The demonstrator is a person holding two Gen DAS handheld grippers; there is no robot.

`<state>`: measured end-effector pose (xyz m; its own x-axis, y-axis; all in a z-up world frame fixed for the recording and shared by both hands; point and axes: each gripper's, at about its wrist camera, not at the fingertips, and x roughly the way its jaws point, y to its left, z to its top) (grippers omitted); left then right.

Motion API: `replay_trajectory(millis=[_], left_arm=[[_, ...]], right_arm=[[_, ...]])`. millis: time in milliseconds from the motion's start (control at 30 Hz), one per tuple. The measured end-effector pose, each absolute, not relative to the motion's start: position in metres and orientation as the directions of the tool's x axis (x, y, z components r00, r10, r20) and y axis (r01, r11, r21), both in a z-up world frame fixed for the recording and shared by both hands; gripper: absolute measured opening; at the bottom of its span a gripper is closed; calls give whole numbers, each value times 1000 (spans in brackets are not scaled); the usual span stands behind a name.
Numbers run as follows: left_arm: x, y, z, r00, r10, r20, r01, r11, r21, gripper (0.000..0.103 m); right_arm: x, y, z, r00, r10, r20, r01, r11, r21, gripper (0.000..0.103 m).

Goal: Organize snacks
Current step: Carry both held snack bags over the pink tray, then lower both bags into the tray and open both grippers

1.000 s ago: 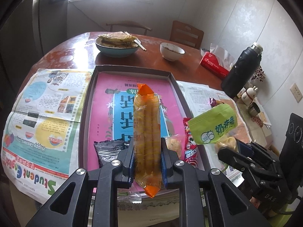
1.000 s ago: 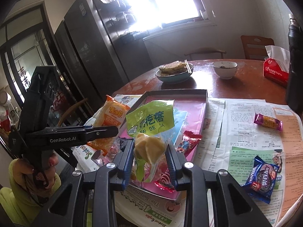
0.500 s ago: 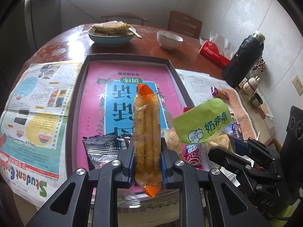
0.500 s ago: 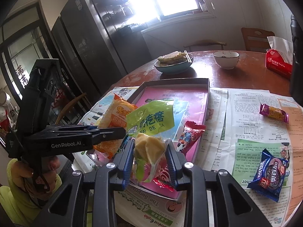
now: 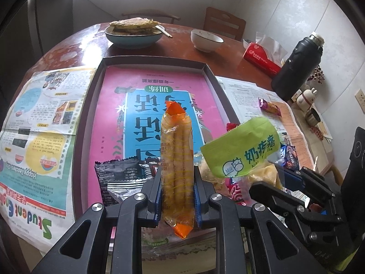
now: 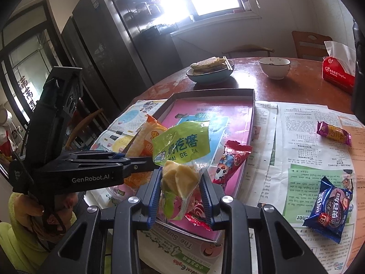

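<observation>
My left gripper (image 5: 177,186) is shut on a long orange pack of biscuit sticks (image 5: 176,150), held upright over the near end of a shallow box (image 5: 95,105) with a pink and blue poster lining. My right gripper (image 6: 181,190) is shut on a clear bag of pale yellow pieces with a green label (image 6: 182,147). That green-label bag (image 5: 241,148) hangs just right of the orange pack, above the box's near right corner. In the box lie a dark wrapper (image 5: 121,171) and a red wrapper (image 6: 231,159). The left gripper's body (image 6: 75,171) shows in the right wrist view.
Newspapers (image 5: 36,123) cover the round wooden table. On the right sheets lie a purple snack (image 6: 333,133) and a blue cookie pack (image 6: 328,207). Farther back stand a bowl of flatbread with chopsticks (image 5: 134,32), a small white bowl (image 5: 206,40), a red tissue box (image 5: 262,57) and a black flask (image 5: 296,68).
The left gripper has sunk a little towards the box with the orange pack. The right gripper and its bag have hardly moved.
</observation>
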<state>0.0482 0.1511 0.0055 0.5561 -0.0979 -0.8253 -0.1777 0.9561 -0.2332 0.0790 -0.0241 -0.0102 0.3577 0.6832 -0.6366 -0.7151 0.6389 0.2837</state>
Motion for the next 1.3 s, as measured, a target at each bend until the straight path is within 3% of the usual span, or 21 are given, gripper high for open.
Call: replay_trajectory(millis=[1000, 1300], left_arm=[[51, 157, 2, 551, -96, -829, -187, 954, -235, 22], [51, 157, 2, 551, -96, -829, -187, 954, -235, 22]], right_arm=[[72, -2, -30, 326, 655, -682, -746, 621, 239, 33], [73, -4, -31, 338, 637, -693, -736, 638, 226, 43]])
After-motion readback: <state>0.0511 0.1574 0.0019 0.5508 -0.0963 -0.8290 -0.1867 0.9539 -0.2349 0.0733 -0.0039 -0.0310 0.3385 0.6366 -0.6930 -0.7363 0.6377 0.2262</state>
